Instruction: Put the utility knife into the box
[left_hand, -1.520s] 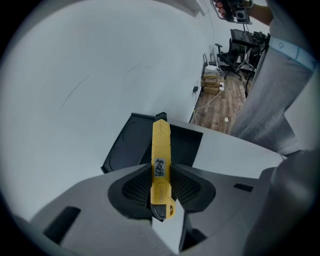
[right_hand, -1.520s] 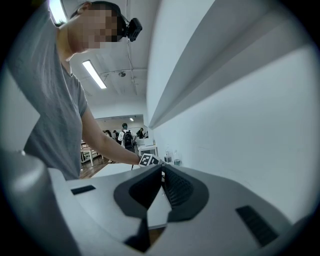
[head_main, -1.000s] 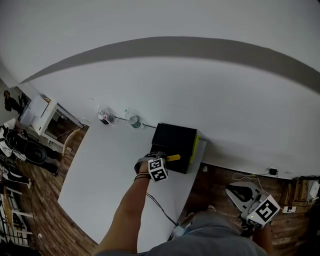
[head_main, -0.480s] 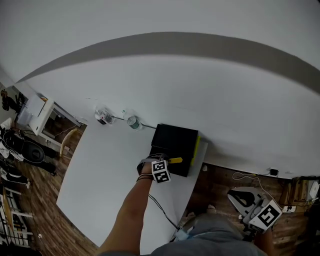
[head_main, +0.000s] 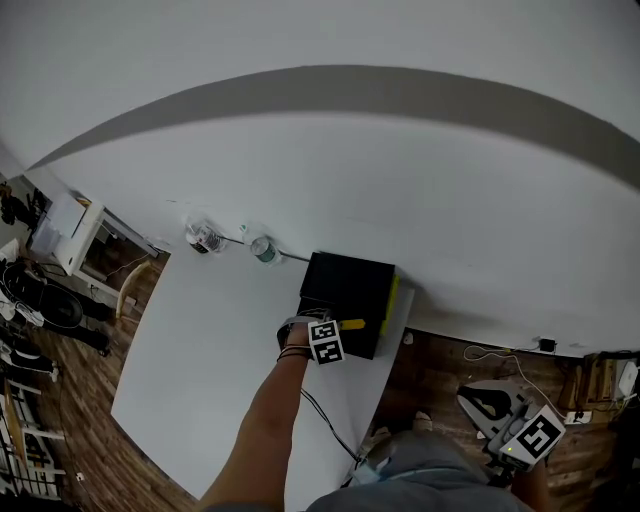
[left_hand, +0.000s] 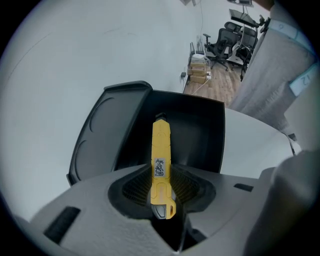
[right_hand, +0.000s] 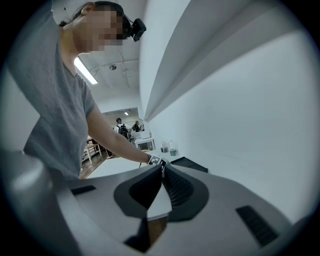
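Clamping the utility knife (left_hand: 161, 150), left gripper (left_hand: 162, 189) aims its long axis at 12 o'clock, tip over the open box (left_hand: 205, 130); right gripper (right_hand: 161, 170) closed, empty, well apart.

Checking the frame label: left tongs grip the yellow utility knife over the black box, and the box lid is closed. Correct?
Not quite. The left tongs do grip the yellow utility knife over the black box, but the lid is open, swung aside to the left of the box's interior. The left gripper view shows it.
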